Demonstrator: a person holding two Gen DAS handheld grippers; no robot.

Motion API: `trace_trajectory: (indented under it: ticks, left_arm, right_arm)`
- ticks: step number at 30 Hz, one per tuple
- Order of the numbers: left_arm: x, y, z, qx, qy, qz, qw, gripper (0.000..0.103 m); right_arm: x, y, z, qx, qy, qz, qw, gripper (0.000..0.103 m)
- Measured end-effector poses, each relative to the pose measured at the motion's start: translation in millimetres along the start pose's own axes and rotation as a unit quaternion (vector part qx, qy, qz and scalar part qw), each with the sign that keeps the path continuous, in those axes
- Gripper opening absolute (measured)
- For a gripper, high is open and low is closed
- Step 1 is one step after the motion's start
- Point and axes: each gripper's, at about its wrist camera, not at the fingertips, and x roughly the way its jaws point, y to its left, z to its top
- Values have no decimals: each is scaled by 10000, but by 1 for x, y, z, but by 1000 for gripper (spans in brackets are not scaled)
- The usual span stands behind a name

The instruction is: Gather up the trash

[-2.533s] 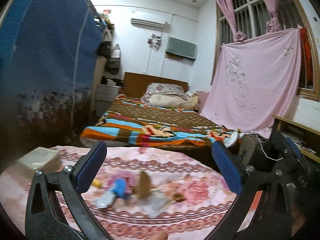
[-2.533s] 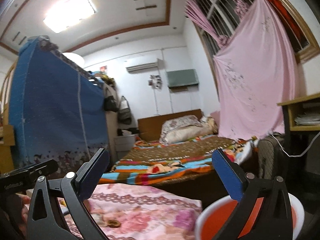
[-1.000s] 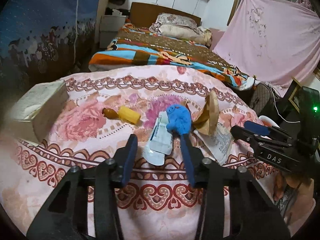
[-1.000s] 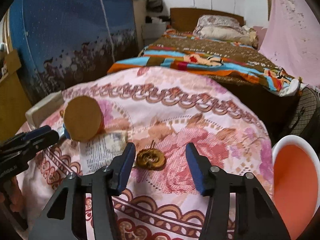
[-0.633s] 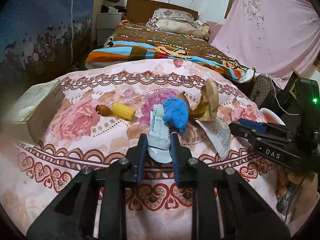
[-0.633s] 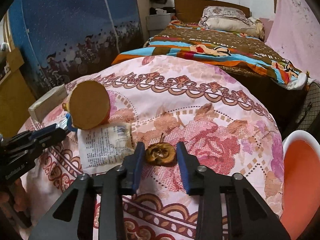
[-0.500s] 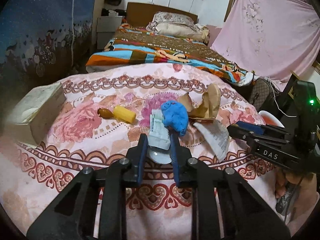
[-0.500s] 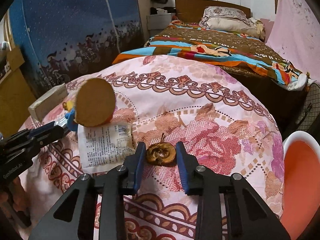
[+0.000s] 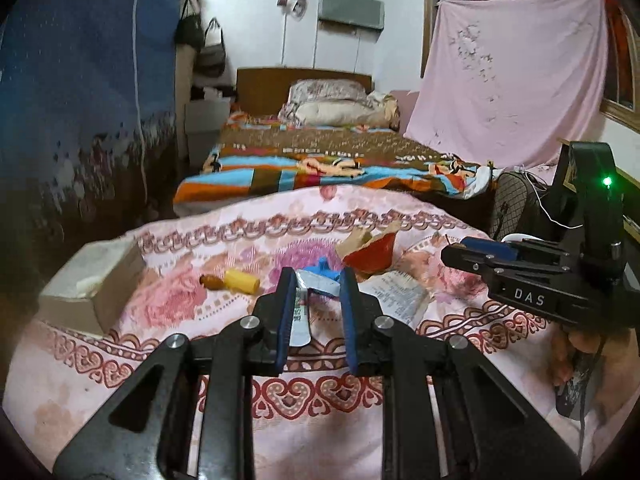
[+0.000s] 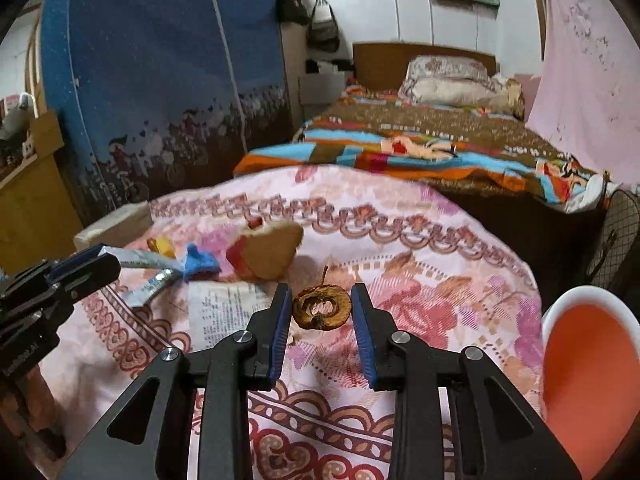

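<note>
- Left gripper (image 9: 316, 280): jaws nearly closed, pinching a silver wrapper (image 9: 301, 312). The wrapper's free end hangs off the cloth; a blue scrap (image 10: 200, 264) lies at its far end.
- Right gripper (image 10: 320, 304): jaws narrowed around a brown apple core (image 10: 322, 307). The core sits between the blue pads, stem up, raised off the cloth. Contact on both pads looks likely.
- Table (image 10: 440, 280), under a pink flowered cloth, carries the remaining litter: a printed paper (image 10: 228, 312) flat beside the right gripper, a torn red-and-tan cup (image 10: 266, 254) behind it, and a yellow-capped vial (image 9: 236, 281) near the middle.
- A tissue box (image 9: 92, 284) stands at the table's left edge.
- An orange bin (image 10: 588, 372) with a white rim stands just off the table's right side, below the right gripper.
- A bed (image 9: 320, 160) stands behind the table.
</note>
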Motion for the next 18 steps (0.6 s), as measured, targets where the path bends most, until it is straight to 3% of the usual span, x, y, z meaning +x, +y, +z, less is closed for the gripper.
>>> trace_trajectory:
  ticks: [10,18]
  left_arm:
    - [-34,-16,2,377,-959,178,9945,6]
    - [-54,-40,13,537,-1676,25,9844,6]
  right_arm:
    - [-36,3,-2,-46,-1001,-83,9949,28]
    - [-80,-10,-11,198,-2131,-43,9768,28]
